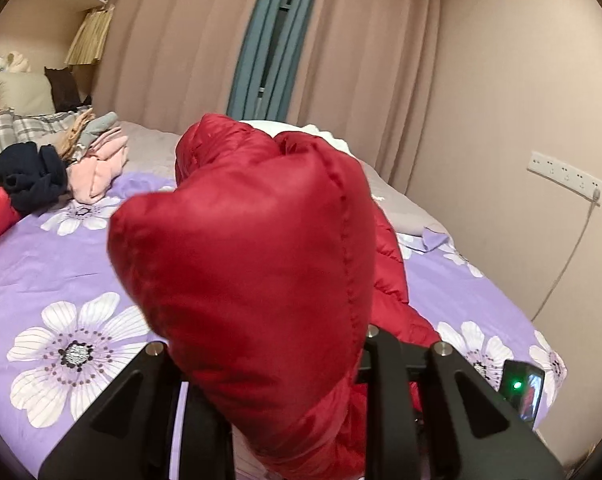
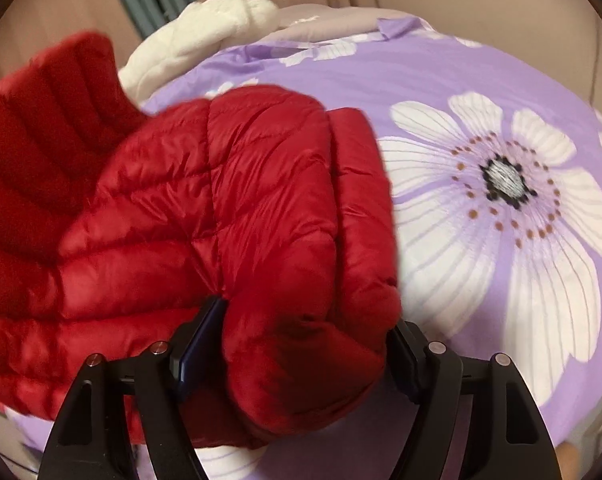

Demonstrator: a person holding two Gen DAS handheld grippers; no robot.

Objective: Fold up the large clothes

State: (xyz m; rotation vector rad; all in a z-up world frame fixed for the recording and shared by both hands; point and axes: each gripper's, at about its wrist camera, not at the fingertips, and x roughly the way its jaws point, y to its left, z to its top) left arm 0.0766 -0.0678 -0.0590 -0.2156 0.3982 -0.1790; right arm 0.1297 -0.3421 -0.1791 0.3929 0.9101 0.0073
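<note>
A red quilted down jacket (image 1: 253, 248) fills the middle of the left wrist view, bunched and lifted above the bed. My left gripper (image 1: 293, 408) is shut on a puffy fold of it; the fingertips are hidden by the fabric. In the right wrist view the same red jacket (image 2: 205, 216) spreads to the left. My right gripper (image 2: 301, 348) holds a thick wad of it between its fingers (image 2: 199, 344), just above the purple floral bedsheet (image 2: 501, 184).
The purple sheet with white flowers (image 1: 69, 344) covers the bed. A pile of black, pink and grey clothes (image 1: 57, 172) lies at the far left. A white fleece garment (image 2: 205, 32) lies at the far edge. Curtains (image 1: 341, 48) and a wall with a socket strip (image 1: 565, 176) stand behind.
</note>
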